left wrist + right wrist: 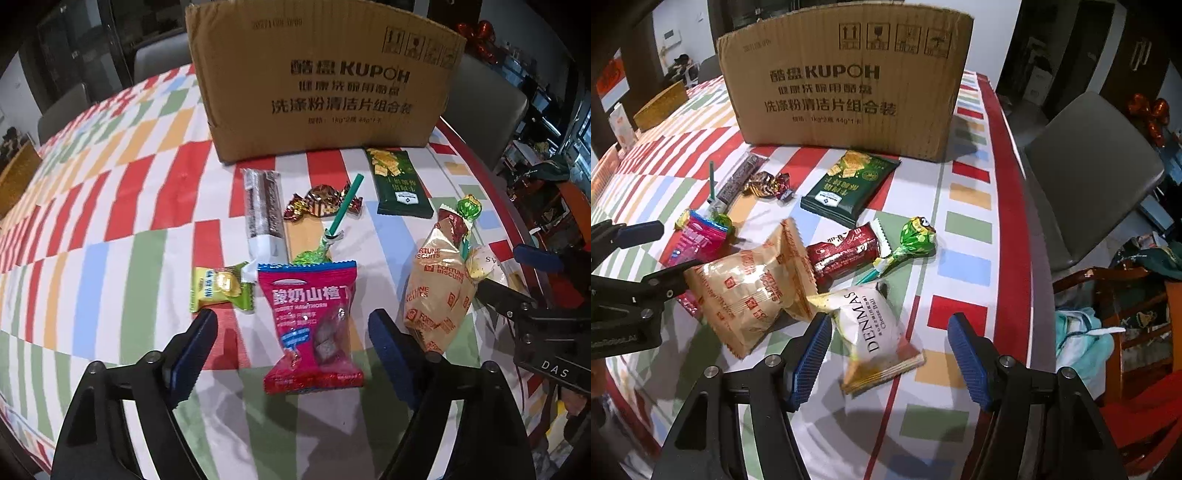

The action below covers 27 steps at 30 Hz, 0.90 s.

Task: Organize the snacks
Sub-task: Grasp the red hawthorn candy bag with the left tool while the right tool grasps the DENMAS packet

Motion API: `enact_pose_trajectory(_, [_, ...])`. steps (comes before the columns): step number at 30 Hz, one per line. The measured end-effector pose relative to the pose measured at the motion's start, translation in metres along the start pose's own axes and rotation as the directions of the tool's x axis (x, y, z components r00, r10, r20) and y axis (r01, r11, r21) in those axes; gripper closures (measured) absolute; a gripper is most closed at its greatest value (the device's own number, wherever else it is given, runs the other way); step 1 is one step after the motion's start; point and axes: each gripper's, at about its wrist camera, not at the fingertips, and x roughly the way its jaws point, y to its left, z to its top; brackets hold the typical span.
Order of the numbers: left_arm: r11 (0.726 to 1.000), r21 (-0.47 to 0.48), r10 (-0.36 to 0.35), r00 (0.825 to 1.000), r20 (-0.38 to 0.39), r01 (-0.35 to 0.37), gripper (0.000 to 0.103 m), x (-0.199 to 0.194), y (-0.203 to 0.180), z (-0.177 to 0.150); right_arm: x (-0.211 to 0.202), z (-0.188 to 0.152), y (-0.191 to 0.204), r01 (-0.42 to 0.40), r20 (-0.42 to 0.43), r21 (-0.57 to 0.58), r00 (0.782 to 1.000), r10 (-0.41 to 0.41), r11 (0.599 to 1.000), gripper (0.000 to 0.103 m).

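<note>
My left gripper is open and points down over a pink hawthorn snack packet lying flat on the chequered tablecloth. Its blue pads stand either side of the packet without touching it. My right gripper is open around a white Denmas cheese ball packet, with small gaps on both sides. A tan Fortune Biscuits bag lies between the two grippers. An open cardboard box stands behind the snacks.
Loose snacks lie before the box: a green cracker packet, a red bar, a green lollipop, a yellow-green candy, a long clear-wrapped bar, a gold-foil candy. A grey chair stands beyond the table's red-striped edge.
</note>
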Motion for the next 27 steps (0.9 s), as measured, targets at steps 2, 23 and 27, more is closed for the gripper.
enact_pose_trajectory(2, [1.0, -0.007, -0.009, 1.0, -0.012, 0.009, 0.028, 0.004, 0.0, 0.0, 0.001, 0.001, 0.0, -0.005, 0.001, 0.001, 1.0, 0.005, 1.0, 0.037])
enact_pose_trajectory(23, [0.997, -0.024, -0.075, 0.997, 0.017, 0.075, 0.072, -0.022, -0.006, -0.008, -0.02, -0.002, 0.005, -0.11, 0.062, 0.036, 0.992, 0.107, 0.993, 0.069])
enact_pose_trajectory(27, [0.996, -0.03, -0.088, 0.995, 0.053, 0.09, 0.072, -0.04, -0.005, -0.007, -0.036, 0.002, 0.009, -0.124, 0.105, 0.029, 0.987, 0.121, 0.992, 0.069])
